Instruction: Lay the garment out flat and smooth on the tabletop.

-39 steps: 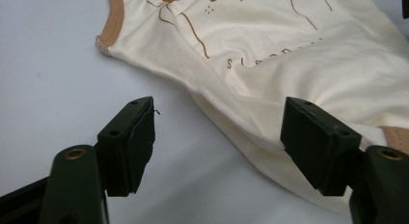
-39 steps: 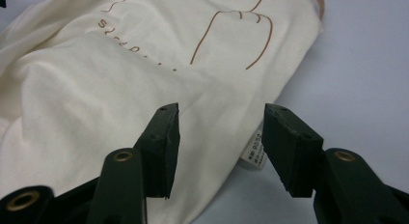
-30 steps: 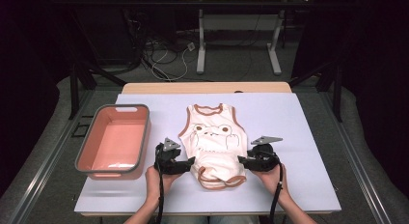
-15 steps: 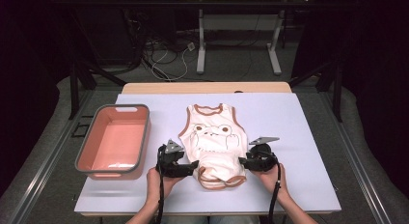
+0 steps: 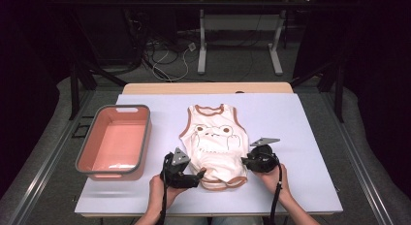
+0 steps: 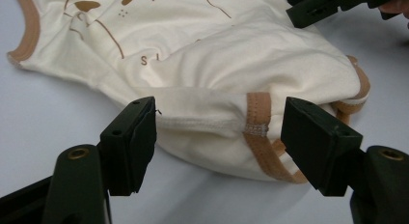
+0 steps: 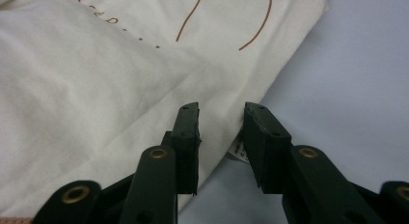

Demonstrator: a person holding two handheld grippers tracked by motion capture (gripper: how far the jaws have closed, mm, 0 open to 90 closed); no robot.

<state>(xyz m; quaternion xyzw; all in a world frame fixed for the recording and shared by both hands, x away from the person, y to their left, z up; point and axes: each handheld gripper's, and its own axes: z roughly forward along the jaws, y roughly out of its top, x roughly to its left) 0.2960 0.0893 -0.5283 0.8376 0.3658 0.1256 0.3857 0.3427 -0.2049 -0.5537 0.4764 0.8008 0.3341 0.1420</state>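
- Worktop (image 5: 291, 137): a pale lavender sheet covers it; everything listed below rests on it.
- Tub (image 5: 114, 142): a salmon-pink rectangular bin with a grey rim, on the left part of the worktop, well apart from the garment.
- Baby vest (image 5: 215, 140): cream cloth with brown trim and a frog face drawn on the chest. It lies flat near the middle of the worktop, neck opening away from the person, bottom hem bunched and rumpled at the near end, between the two tools.
- Left tongs (image 5: 199, 175): held in the person's left hand at the vest's near left corner. In the left gripper view the jaws stand wide apart, the hem with its brown-trimmed seam (image 6: 255, 122) lying between them; the pads do not press on the cloth.
- Right tongs (image 5: 245, 162): held in the right hand at the vest's near right edge. Their jaws have just been closing; in the right gripper view a narrow gap remains, the vest's side edge and a small label (image 7: 238, 147) between the pads, not yet pinched.
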